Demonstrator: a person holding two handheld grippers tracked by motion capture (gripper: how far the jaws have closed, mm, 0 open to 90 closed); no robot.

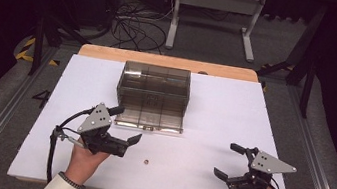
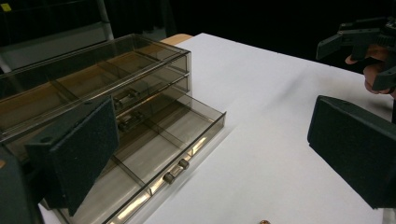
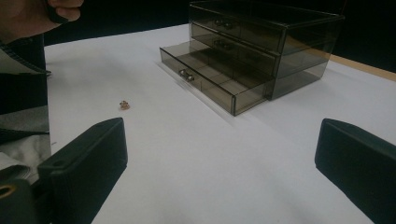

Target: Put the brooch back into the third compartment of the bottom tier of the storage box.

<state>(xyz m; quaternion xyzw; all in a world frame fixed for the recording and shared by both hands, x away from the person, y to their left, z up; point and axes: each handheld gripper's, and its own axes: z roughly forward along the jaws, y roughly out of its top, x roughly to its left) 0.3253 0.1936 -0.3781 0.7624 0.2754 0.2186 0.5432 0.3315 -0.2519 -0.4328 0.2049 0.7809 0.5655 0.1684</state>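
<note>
**Open drawer, small bead waiting on the table**

A smoky clear plastic drawer box [image 1: 153,92] stands toward the far middle of the white table [image 1: 214,111], its long side running left to right. Its bottom drawer [image 1: 151,118] is pulled out toward the person, with a small knob [image 1: 148,128] at the middle of its front. Thin walls divide the drawer into compartments, and those in sight look empty.

A tiny brass-coloured bead [image 1: 145,162] lies on the bare table nearer the person than the drawer front, well apart from it and between the two hands. It is too small to tell any long axis or which way it points.

The bead is probably light, hard and smooth, so it could roll or skip out of a loose pinch; closing squarely across its middle from above looks safest. The drawer is likely stiff but light, and the whole box may slide if the knob is tugged.

The left gripper [image 1: 123,127] hovers just left of the bead, jaws spread and empty. The right gripper [image 1: 229,160] hangs over the table's right side, also spread wide with nothing between.
</note>
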